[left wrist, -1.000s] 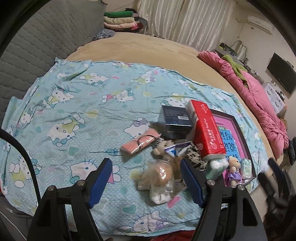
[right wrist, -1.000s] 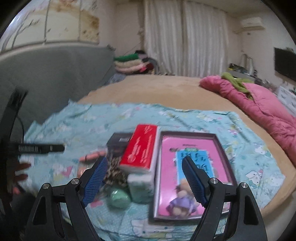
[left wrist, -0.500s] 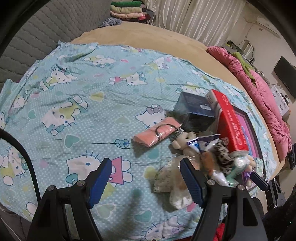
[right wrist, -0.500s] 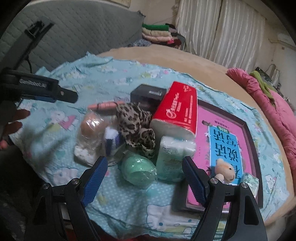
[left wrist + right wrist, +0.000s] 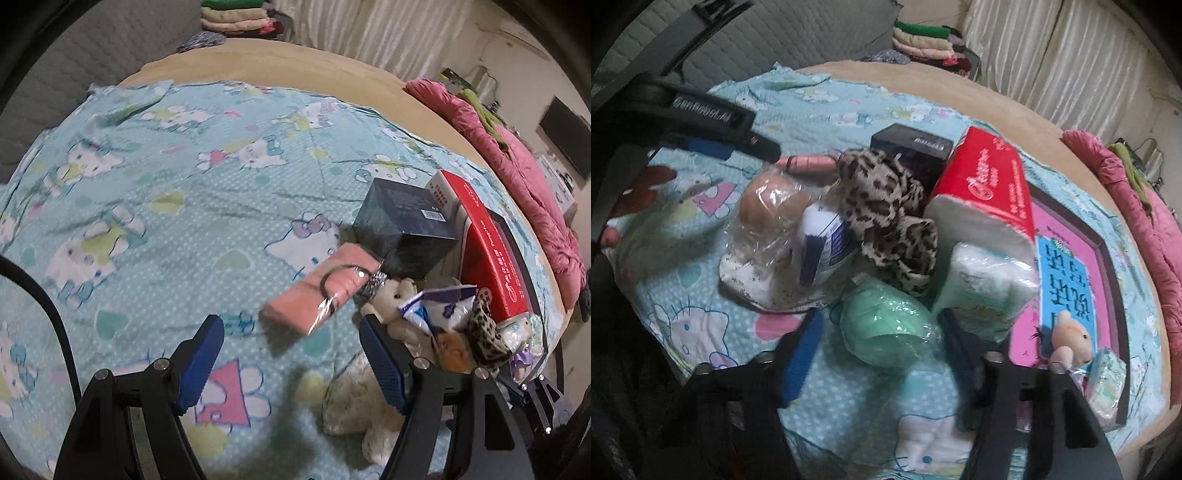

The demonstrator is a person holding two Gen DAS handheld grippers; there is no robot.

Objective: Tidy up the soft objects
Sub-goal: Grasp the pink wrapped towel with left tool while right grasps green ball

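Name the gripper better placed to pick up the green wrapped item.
Right. The right gripper has just been closing, with the green wrapped item between its fingers. The left gripper frames only bedsheet.

On the cartoon-print sheet (image 5: 849, 398), the green wrapped bundle (image 5: 886, 328) lies before the leopard-print cloth (image 5: 886, 214), left of the white tissue pack (image 5: 982, 288).

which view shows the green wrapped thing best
The right wrist view: the green plastic-wrapped item lies whole and unblocked just ahead of the right gripper. In the left wrist view the leopard-print cloth and toys cover that spot, so I cannot make it out there.
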